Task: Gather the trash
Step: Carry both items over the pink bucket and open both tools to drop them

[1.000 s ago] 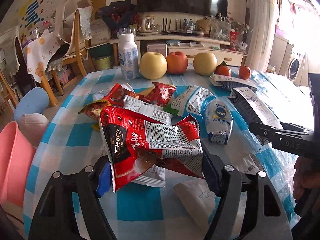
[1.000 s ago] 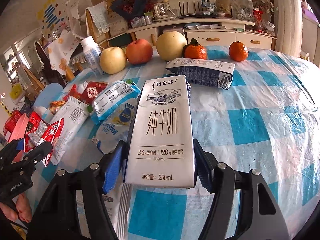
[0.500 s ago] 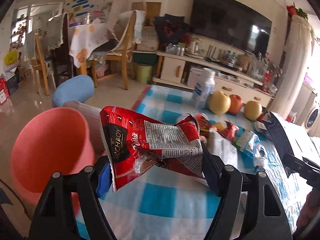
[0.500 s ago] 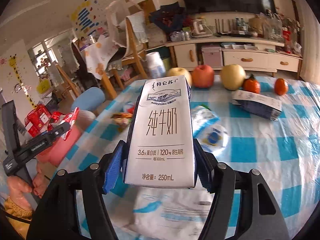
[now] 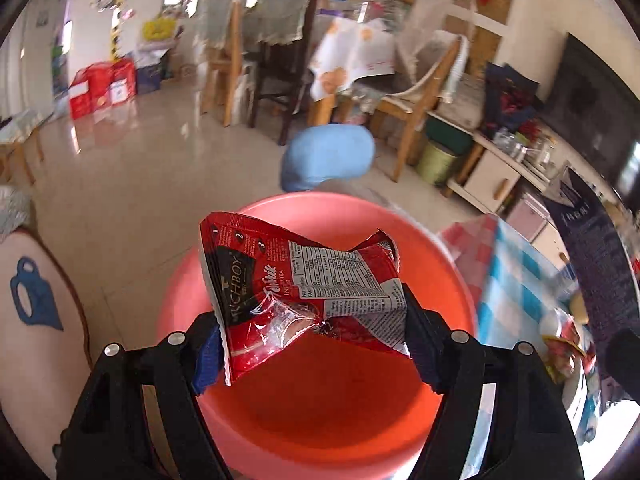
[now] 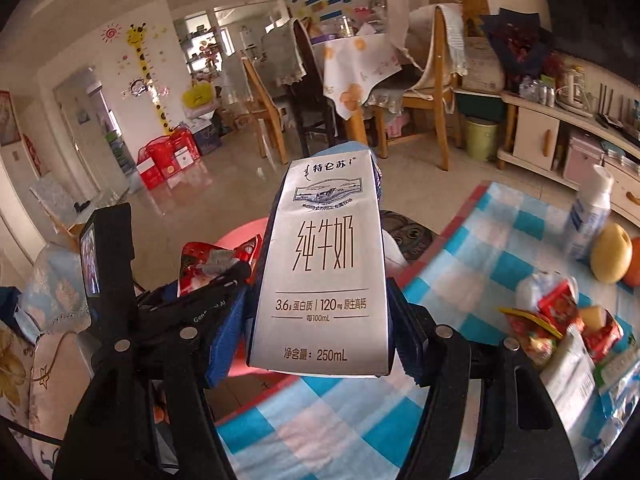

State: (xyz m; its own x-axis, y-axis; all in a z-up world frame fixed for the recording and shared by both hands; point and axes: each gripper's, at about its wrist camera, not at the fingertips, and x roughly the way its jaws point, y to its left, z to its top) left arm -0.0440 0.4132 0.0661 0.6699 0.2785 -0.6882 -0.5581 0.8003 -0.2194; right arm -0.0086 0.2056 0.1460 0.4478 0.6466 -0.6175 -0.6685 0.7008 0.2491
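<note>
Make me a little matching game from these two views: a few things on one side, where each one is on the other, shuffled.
Things:
1. red snack wrapper
2. milk carton
3. pink bin
4. yellow pear

Places:
A. on the checked tablecloth
B. in the right claw
C. beneath the left claw
D. in the left claw

Pairs: 1-D, 2-B, 3-C, 4-A

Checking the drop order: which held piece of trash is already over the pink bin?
The red snack wrapper in the left gripper hangs over the pink bin; the milk carton is above the table edge.
</note>
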